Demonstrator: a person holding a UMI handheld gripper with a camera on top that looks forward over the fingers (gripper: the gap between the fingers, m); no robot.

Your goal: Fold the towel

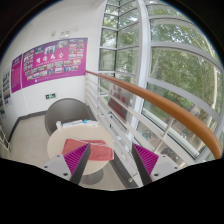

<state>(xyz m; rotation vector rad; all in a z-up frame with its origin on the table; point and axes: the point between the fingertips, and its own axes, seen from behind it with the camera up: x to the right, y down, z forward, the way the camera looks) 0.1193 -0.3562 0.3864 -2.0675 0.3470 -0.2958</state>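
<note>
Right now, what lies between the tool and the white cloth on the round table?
Nothing that shows in the gripper view: the tool, open and empty, sits just short of the white cloth on the round table, with no object between.

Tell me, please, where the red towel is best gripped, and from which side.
Probably at its near edge. The red towel lies flat on the white table, just ahead of the left finger of the open gripper, so only an edge offers something to pinch. Come from the gripper's side, low, with one finger slid under that edge.
</note>
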